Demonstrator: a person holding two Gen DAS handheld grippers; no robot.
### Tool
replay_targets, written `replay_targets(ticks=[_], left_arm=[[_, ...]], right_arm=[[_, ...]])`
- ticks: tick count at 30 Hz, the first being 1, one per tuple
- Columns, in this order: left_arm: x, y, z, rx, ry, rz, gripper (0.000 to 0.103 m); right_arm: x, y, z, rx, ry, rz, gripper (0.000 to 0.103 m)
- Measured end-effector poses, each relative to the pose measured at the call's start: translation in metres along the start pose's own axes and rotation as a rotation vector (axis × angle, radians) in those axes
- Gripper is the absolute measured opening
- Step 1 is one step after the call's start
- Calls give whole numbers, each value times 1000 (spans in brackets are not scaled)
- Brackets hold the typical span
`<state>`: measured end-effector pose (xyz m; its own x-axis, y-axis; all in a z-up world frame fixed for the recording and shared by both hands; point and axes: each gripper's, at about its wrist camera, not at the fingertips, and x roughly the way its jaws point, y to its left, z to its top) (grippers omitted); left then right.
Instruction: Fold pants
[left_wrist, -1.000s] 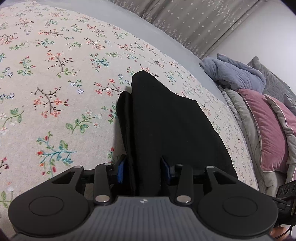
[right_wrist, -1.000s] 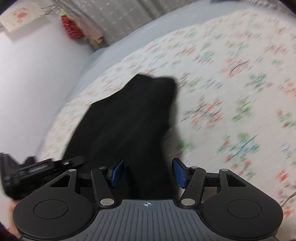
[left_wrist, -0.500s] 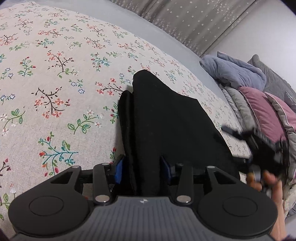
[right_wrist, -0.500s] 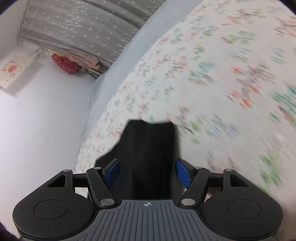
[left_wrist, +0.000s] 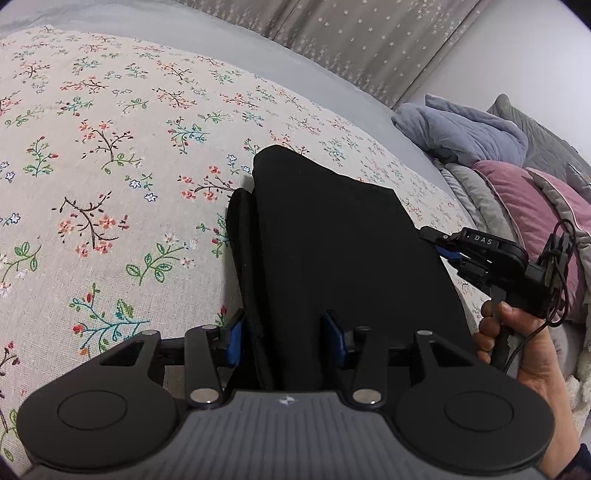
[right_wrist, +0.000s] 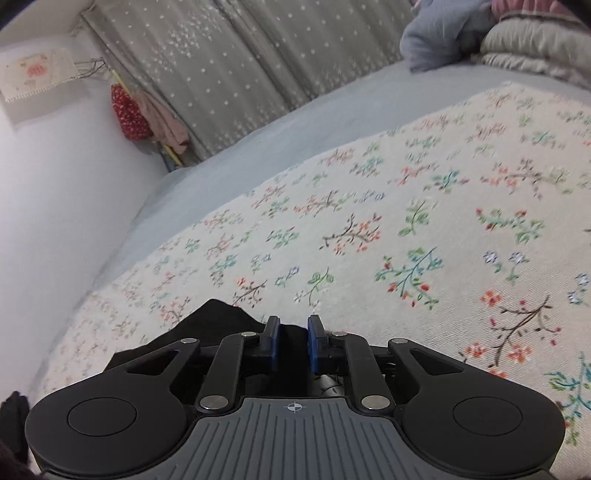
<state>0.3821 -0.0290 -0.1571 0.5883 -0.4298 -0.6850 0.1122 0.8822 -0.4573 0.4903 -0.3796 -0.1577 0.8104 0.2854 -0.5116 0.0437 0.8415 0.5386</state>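
Black folded pants (left_wrist: 332, 240) lie on the floral bedspread (left_wrist: 110, 166). My left gripper (left_wrist: 285, 341) straddles their near end. Its jaws are opening slowly, and the blue pads stand either side of the fabric without visibly squeezing it. A hand (left_wrist: 517, 350) holds my right gripper (left_wrist: 434, 243) against the pants' right edge. In the right wrist view the right gripper (right_wrist: 293, 343) has its jaws closing to a narrow slit. The dark edge of the pants (right_wrist: 214, 321) reaches in between the pads.
Blue-grey bedding (left_wrist: 461, 133) and a pink pillow (left_wrist: 524, 206) are piled at the right end of the bed. A grey starred curtain (left_wrist: 369, 48) hangs behind. A red bag (right_wrist: 127, 110) hangs by the white wall. Floral bedspread stretches far to the left.
The right gripper swung in from the right to the pants' right edge and its jaws narrowed from wide to almost closed. The left gripper stayed put, its pads spreading slightly.
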Motion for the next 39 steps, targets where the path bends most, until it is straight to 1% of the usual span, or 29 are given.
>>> replay_targets(ticks=[2, 4, 6, 8, 9, 10, 11, 12, 13, 15, 17, 20, 22, 23, 24, 25, 27, 30, 32, 35, 36, 38, 39], left_arm=[[-2, 0, 2, 4, -5, 9, 63], [-7, -1, 3, 12, -22, 27, 64], [-13, -4, 4, 19, -38, 56, 64], [-19, -12, 5, 51, -62, 108, 64], [-23, -16, 5, 73, -77, 133, 64], [-27, -21, 5, 99, -92, 157, 64], [-31, -25, 5, 118, -106, 175, 64], [-35, -28, 5, 131, -120, 183, 64], [-40, -32, 5, 138, -132, 185, 64], [-49, -36, 3, 145, -148, 186, 64], [-57, -41, -1, 162, -165, 201, 64], [-68, -47, -11, 185, -180, 235, 65], [-80, -53, -19, 209, -202, 253, 66], [-86, -57, -24, 223, -215, 262, 68], [-90, -60, -29, 235, -226, 270, 69], [-96, -64, -32, 242, -234, 274, 69], [-106, -71, -40, 248, -240, 276, 69], [-127, -83, -58, 269, -256, 285, 71], [-143, -89, -73, 283, -275, 288, 78], [-176, -94, -96, 293, -303, 253, 80], [-186, -95, -103, 290, -320, 252, 82], [-207, -97, -116, 290, -349, 251, 89], [-216, -98, -121, 291, -356, 245, 90]], right_arm=[[-8, 6, 0, 0, -18, -4, 14], [-20, 12, 2, -5, -37, -2, 21], [-32, 20, 4, -23, -46, -13, 22], [-49, 29, 4, -38, -52, -12, 27], [-56, 33, 4, -49, -50, -6, 31], [-65, 40, 3, -65, -46, 2, 39], [-72, 48, 1, -88, -42, 8, 43], [-81, 56, -3, -120, -38, 4, 50], [-90, 66, -6, -156, -32, -9, 51], [-109, 82, -14, -222, -24, -48, 52], [-132, 91, -27, -244, -35, -50, 54], [-166, 101, -44, -243, -44, -22, 55], [-191, 111, -56, -261, -74, -18, 56], [-206, 116, -66, -272, -90, -7, 58], [-217, 119, -73, -275, -101, 6, 62], [-227, 123, -81, -273, -110, 21, 64], [-246, 128, -97, -260, -116, 44, 64], [-272, 137, -119, -259, -143, 40, 64], [-290, 142, -135, -270, -163, 41, 64], [-314, 149, -156, -267, -182, 64, 64], [-321, 150, -163, -259, -187, 69, 64], [-332, 154, -171, -240, -190, 67, 64], [-338, 157, -174, -238, -188, 65, 64]])
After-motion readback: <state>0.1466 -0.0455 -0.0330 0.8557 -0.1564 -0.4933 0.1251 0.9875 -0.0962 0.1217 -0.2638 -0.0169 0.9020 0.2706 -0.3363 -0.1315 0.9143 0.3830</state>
